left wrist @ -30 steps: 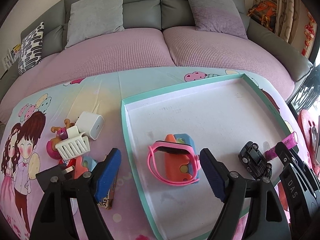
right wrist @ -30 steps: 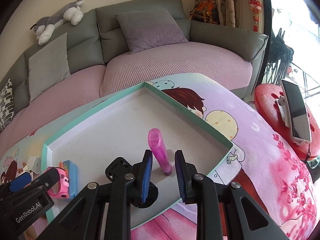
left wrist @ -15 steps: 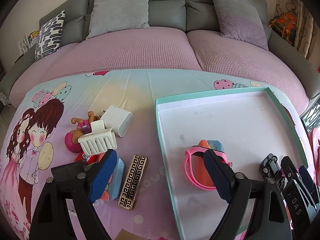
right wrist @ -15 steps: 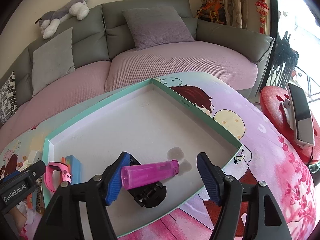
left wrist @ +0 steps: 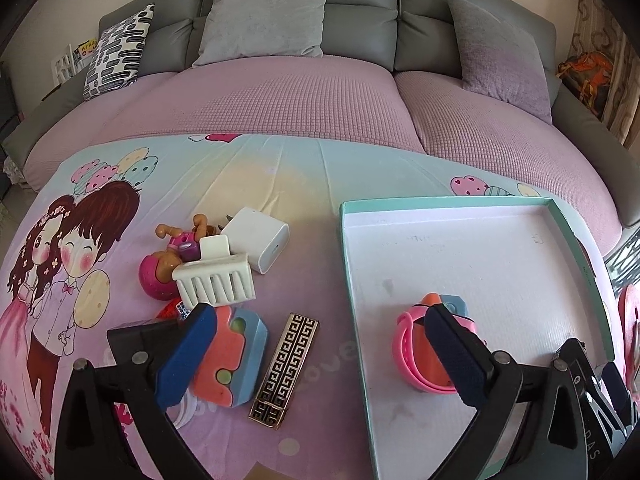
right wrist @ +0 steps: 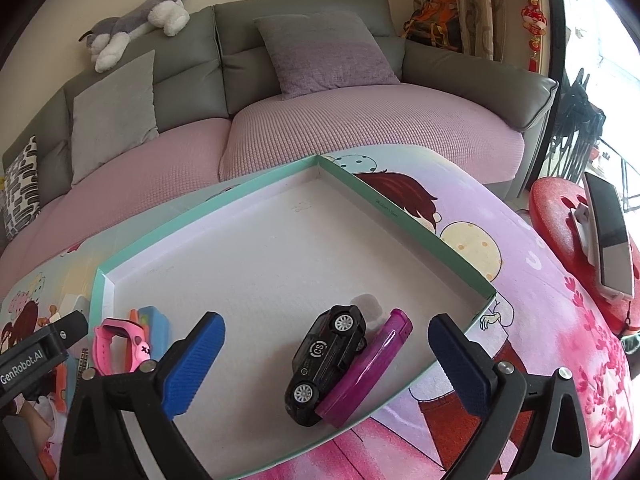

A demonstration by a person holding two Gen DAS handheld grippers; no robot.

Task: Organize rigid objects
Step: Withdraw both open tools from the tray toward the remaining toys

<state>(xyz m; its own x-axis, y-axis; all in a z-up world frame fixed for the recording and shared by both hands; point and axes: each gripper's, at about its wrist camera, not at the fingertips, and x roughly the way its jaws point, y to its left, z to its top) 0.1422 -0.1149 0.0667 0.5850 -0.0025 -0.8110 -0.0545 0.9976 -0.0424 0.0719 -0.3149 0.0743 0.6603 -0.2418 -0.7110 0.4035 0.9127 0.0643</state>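
Two tray items, car [right wrist: 328, 364], lighter [right wrist: 366, 366], parallel, diagonal, lighter's tip up-right.

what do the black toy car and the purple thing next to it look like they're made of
Toy car: glossy black body, painted metal or hard plastic, judging by its sheen; silver wheel hubs. Purple lighter-like stick: translucent glossy plastic, light showing through its edge.

Glossy translucent magenta plastic case [right wrist: 366, 364]
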